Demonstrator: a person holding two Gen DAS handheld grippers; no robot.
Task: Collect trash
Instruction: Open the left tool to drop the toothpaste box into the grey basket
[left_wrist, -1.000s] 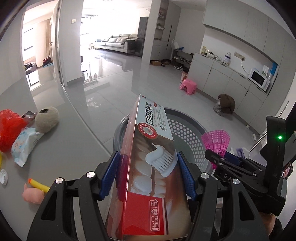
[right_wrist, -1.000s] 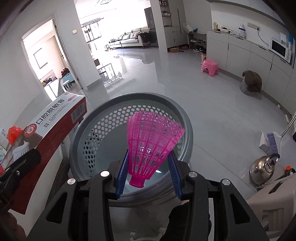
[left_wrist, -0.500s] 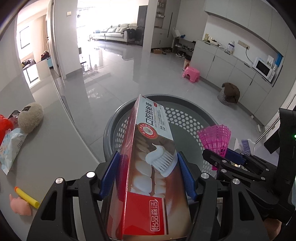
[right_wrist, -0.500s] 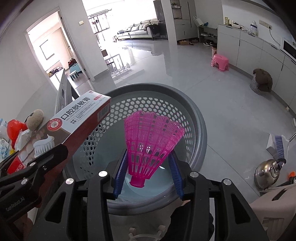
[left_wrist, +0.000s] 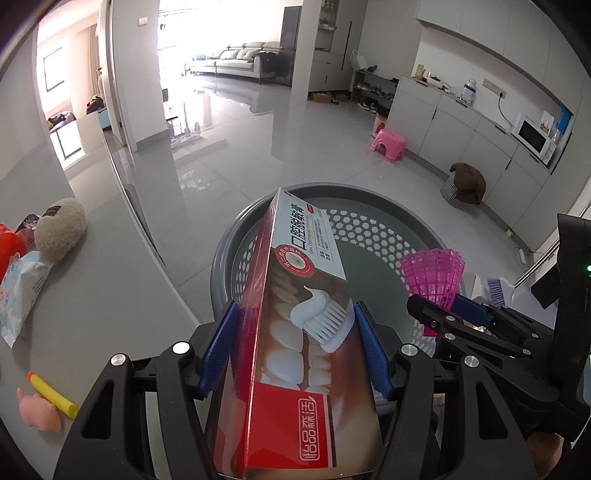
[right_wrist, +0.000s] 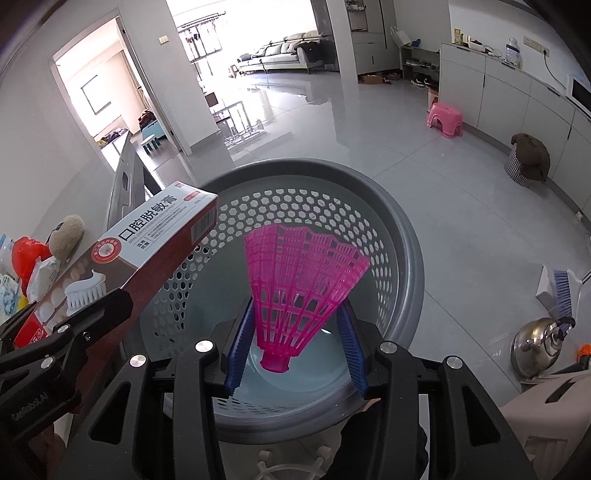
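Both hands have come down over the basket, now filling the view: left gripper clamped on the box, right gripper clamped on the shuttlecock at its 12 o'clock, both apparently ready to drop.

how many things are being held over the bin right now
2: a red-and-white toothpaste box between the left gripper's fingers, and a pink plastic shuttlecock in the right gripper.

Red-and-white toothpaste box held tilted over grey perforated basket; pink plastic shuttlecock held skirt-forward above the basket's pale bottom, beside the box.
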